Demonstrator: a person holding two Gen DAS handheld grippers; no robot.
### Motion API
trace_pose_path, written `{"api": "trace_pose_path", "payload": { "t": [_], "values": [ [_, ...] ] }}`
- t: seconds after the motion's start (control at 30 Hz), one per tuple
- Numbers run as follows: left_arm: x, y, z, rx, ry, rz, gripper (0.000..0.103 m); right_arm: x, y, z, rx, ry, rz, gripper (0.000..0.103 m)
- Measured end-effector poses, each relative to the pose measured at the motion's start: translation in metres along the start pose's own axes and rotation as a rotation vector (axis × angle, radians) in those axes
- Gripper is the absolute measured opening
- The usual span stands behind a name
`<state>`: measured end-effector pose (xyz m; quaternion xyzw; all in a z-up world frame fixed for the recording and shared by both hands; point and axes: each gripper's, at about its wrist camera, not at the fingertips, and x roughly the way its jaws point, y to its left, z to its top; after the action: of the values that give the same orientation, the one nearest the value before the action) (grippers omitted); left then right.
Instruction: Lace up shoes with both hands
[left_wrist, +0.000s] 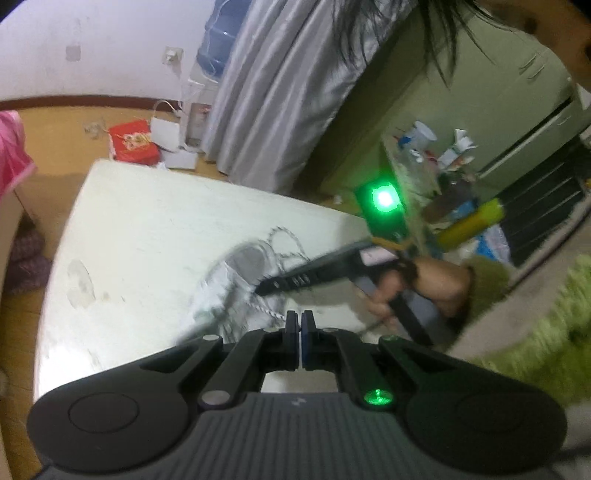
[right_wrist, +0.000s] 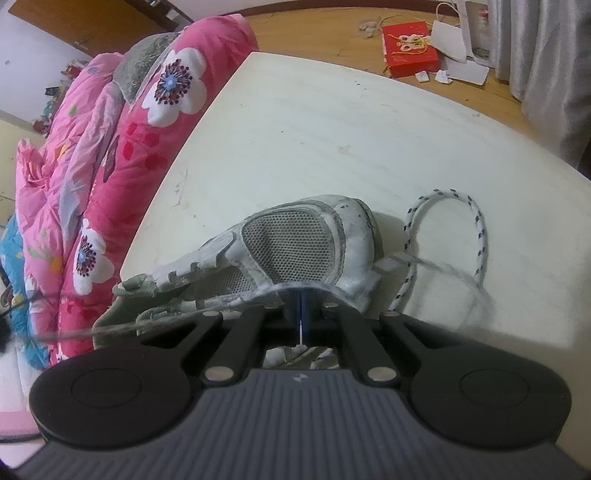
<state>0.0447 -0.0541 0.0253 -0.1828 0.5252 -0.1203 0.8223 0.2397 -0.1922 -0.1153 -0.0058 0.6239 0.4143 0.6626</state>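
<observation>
Sitting on white table (right_wrist: 332, 122) near its front edge: worn white-grey shoe (right_wrist: 295, 243), toe pointing twd far side. Lying in a loop beside shoe on R side, flat on table: white lace w/ dark specks (right_wrist: 476, 221). Hanging over shoe's laces area: R gripper (right_wrist: 303, 306), fingers pressed together w/ thin white strip pinched btwn pads, prob. lace. Running blurry across shoe to both sides: a stretched bit of lace. Hovering above shoe: L gripper (left_wrist: 299, 319), fingers together, lace end at tips, can't tell if really pinched. Holding R gripper's handle: hand (left_wrist: 424, 284) in green fuzzy sleeve (left_wrist: 487, 280).
</observation>
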Motion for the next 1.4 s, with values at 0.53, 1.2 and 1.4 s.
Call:
{"api": "trace_pose_path", "payload": {
  "t": [0.53, 1.2, 1.4],
  "values": [
    [-0.151, 0.057, -0.043, -0.317, -0.171, -0.108, 0.0, 0.004, 0.027, -0.013, -0.009, -0.074, -0.168, 0.0],
    [-0.019, 0.071, -0.013, -0.101, -0.086, 0.001, 0.029, -0.007, 0.039, -0.041, 0.006, -0.239, -0.214, 0.003],
    [0.044, 0.053, 0.02, 0.007, -0.009, 0.021, 0.037, -0.024, 0.045, -0.073, -0.01, -0.329, -0.193, 0.013]
  ]
}}
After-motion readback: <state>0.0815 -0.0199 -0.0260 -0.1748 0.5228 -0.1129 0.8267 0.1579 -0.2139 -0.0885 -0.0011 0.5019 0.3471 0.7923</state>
